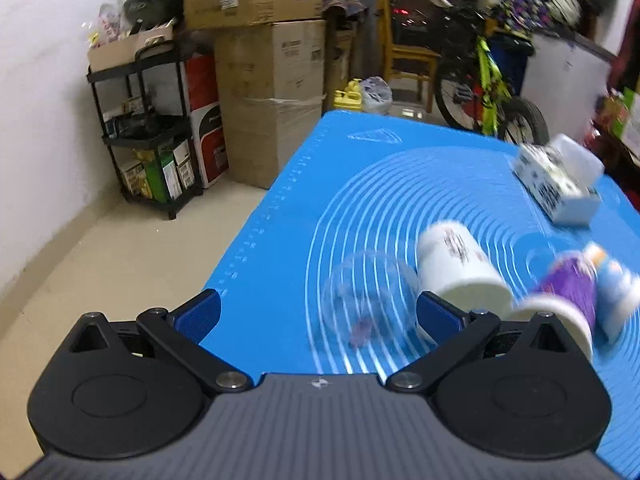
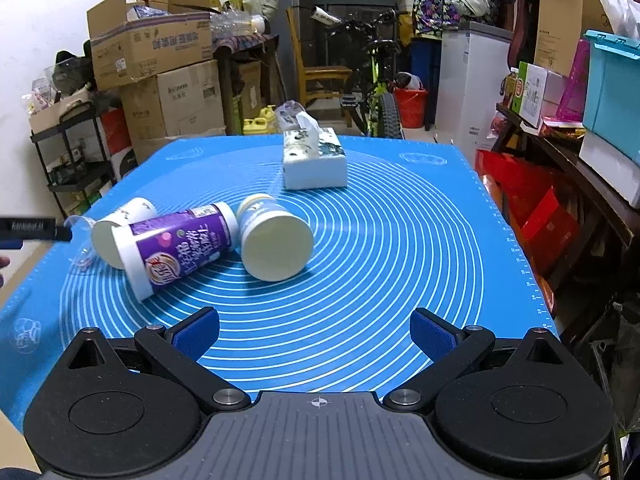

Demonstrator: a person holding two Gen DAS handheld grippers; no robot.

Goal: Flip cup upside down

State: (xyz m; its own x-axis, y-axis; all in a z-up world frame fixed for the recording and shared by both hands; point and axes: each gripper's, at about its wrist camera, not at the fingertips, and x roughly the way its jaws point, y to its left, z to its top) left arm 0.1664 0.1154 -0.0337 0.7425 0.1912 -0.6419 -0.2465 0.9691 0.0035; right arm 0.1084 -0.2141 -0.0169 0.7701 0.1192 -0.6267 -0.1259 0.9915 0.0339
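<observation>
A clear plastic cup [image 1: 366, 300] lies on its side on the blue mat [image 1: 360, 168], between the tips of my open left gripper [image 1: 318, 314]; the view is motion-blurred. Next to it lie a white paper cup [image 1: 460, 266], a purple cup [image 1: 564, 292] and a light blue cup [image 1: 616, 284], all on their sides. In the right wrist view the same white cup [image 2: 120, 228], purple cup [image 2: 180, 246] and light blue cup [image 2: 274, 238] lie mid-left on the mat [image 2: 400, 240]. My right gripper [image 2: 314, 334] is open and empty near the front edge.
A tissue box [image 2: 314, 160] stands at the far middle of the mat, also in the left wrist view [image 1: 560, 184]. Stacked cardboard boxes [image 1: 272, 100], a black shelf cart [image 1: 148, 140] and a bicycle [image 2: 380, 92] stand beyond the table. Shelves with boxes [image 2: 580, 120] line the right.
</observation>
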